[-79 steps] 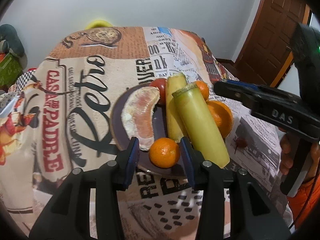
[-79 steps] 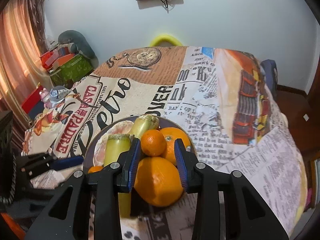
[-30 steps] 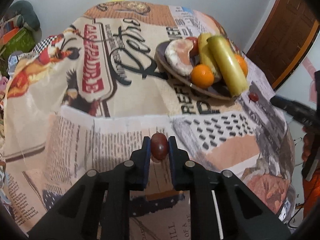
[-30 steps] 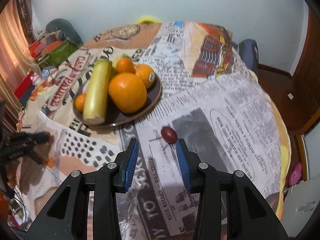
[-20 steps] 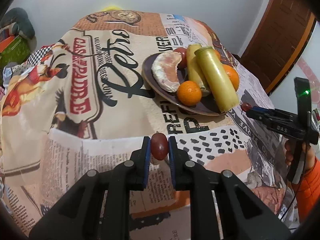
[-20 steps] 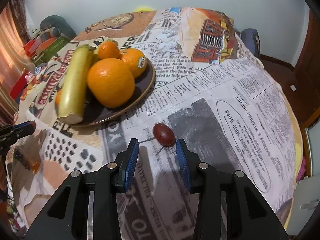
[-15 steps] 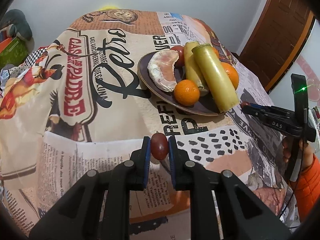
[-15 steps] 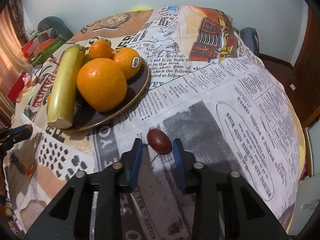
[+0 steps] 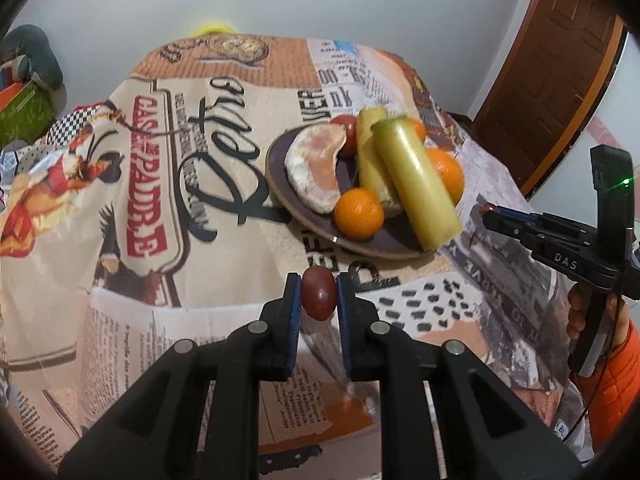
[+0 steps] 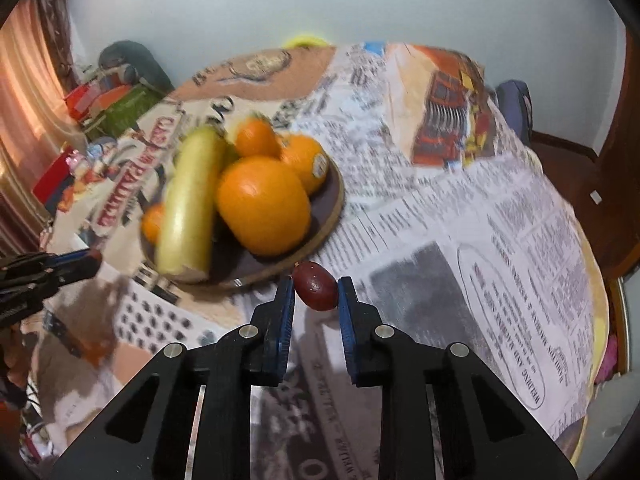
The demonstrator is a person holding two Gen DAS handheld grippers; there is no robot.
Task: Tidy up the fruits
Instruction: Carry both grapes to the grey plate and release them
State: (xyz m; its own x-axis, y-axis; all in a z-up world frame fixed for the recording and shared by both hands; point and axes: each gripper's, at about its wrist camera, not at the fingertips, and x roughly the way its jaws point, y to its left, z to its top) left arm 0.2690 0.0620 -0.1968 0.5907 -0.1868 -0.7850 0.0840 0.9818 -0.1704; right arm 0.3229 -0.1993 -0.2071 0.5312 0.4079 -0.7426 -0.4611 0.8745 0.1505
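Note:
My left gripper [image 9: 318, 294] is shut on a dark red grape [image 9: 318, 292] and holds it above the tablecloth, in front of the brown plate [image 9: 360, 242]. The plate holds a peeled grapefruit piece [image 9: 316, 168], oranges [image 9: 358, 213], a tomato [image 9: 346, 130] and two yellow-green sugarcane pieces [image 9: 418, 186]. My right gripper [image 10: 316, 286] is shut on a second dark red grape [image 10: 316, 286], just right of the plate's rim [image 10: 304, 252]. The right gripper also shows at the right of the left wrist view [image 9: 490, 212].
The round table carries a newspaper-print cloth [image 10: 480, 208]. A brown door [image 9: 560, 60] stands at the right. Boxes and toys [image 10: 100, 108] lie beyond the table's left side. The left gripper's tip [image 10: 86, 258] shows at the left of the right wrist view.
My right gripper closed on the grape that lay on the cloth and lifted it toward the plate. My left gripper, holding its grape, moved closer to the plate.

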